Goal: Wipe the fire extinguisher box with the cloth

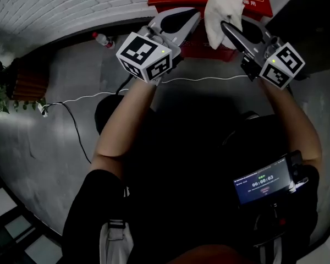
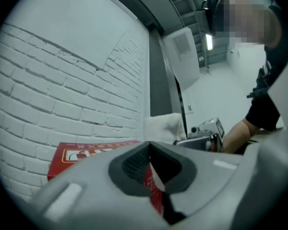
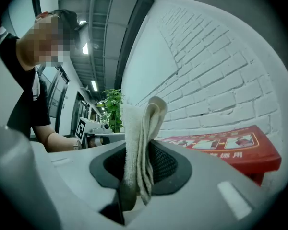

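Cloth (image 3: 140, 123), nubby white, folded in right gripper (image 3: 137, 174)

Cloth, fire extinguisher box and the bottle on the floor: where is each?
Cloth (image 1: 223, 10): head view, middle of the bunched white fabric.
Fire extinguisher box (image 3: 230, 150): right gripper view, on its red printed top.
Bottle (image 1: 103, 39): head view, on its clear body, lying near the wall.

We wear black short sleeves (image 1: 96, 199); our grey L gripper (image 1: 193, 14) & R gripper (image 1: 226, 27) each carry a b/w square-marker cube (image 1: 146, 56).
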`<control>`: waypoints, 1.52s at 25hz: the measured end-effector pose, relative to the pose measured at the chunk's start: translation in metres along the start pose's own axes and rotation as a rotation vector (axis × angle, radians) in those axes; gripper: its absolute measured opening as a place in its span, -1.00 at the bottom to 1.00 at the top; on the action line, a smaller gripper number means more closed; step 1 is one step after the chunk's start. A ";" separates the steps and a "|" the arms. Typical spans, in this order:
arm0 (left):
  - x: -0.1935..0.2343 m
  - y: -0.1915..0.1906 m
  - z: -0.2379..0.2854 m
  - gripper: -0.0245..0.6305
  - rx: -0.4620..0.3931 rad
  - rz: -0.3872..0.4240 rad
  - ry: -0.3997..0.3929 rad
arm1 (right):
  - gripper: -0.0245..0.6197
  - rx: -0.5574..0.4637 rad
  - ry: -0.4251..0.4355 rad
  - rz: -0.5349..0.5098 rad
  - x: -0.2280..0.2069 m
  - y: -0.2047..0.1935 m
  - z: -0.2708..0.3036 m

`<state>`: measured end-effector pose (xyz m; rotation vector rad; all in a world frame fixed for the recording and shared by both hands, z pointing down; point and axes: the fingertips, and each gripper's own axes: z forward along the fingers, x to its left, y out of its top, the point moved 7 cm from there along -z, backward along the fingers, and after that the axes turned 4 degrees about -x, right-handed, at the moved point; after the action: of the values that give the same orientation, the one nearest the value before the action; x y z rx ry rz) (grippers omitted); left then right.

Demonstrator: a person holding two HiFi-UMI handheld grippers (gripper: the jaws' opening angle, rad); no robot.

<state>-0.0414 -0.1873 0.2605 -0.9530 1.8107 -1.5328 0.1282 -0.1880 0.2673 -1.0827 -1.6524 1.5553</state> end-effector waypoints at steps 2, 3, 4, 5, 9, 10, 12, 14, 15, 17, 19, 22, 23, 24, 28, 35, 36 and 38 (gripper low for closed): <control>0.006 0.008 0.007 -0.93 0.008 0.019 0.007 | -0.60 0.001 -0.003 -0.021 -0.002 0.010 0.007; 0.008 0.013 0.011 -0.93 0.010 0.031 0.007 | -0.60 0.005 -0.007 -0.035 -0.003 0.015 0.008; 0.009 0.020 0.016 -0.93 0.010 0.045 0.003 | -0.60 0.011 -0.015 -0.049 -0.005 0.021 0.006; 0.009 0.027 0.021 -0.93 0.007 0.060 -0.004 | -0.60 0.015 -0.028 -0.061 -0.007 0.028 0.003; 0.006 0.049 0.046 -0.93 -0.013 0.088 -0.031 | -0.60 0.018 -0.092 -0.082 -0.021 0.057 -0.016; 0.004 0.050 0.052 -0.93 -0.014 0.086 -0.037 | -0.60 0.017 -0.106 -0.085 -0.025 0.063 -0.021; -0.002 0.052 0.065 -0.93 -0.013 0.082 -0.049 | -0.60 0.017 -0.130 -0.086 -0.034 0.078 -0.031; -0.009 0.054 0.079 -0.93 -0.012 0.082 -0.060 | -0.61 0.018 -0.161 -0.076 -0.046 0.094 -0.043; -0.013 0.054 0.087 -0.93 -0.009 0.082 -0.066 | -0.61 0.017 -0.183 -0.071 -0.052 0.101 -0.051; -0.022 0.050 0.103 -0.93 0.004 0.077 -0.085 | -0.62 0.012 -0.242 -0.054 -0.067 0.107 -0.071; -0.034 0.041 0.119 -0.93 0.022 0.074 -0.109 | -0.62 0.013 -0.308 -0.022 -0.086 0.101 -0.095; -0.054 0.022 0.144 -0.93 0.041 0.069 -0.142 | -0.62 0.035 -0.356 0.051 -0.118 0.078 -0.123; -0.060 0.016 0.152 -0.93 0.048 0.064 -0.150 | -0.62 0.055 -0.366 0.080 -0.127 0.068 -0.129; -0.065 0.008 0.159 -0.93 0.058 0.058 -0.153 | -0.62 0.080 -0.375 0.109 -0.135 0.057 -0.132; -0.079 -0.026 0.180 -0.93 0.100 0.028 -0.147 | -0.62 0.156 -0.380 0.208 -0.163 0.012 -0.131; -0.085 -0.075 0.205 -0.93 0.153 0.044 -0.111 | -0.62 0.179 -0.373 0.376 -0.208 -0.047 -0.110; -0.085 -0.080 0.207 -0.93 0.157 0.048 -0.100 | -0.62 0.176 -0.371 0.389 -0.212 -0.052 -0.107; -0.087 -0.088 0.208 -0.93 0.162 0.062 -0.076 | -0.62 0.171 -0.364 0.396 -0.215 -0.054 -0.101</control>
<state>0.1895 -0.2431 0.3092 -0.8578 1.6211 -1.5573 0.3093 -0.3264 0.3535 -1.1325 -1.5521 2.2168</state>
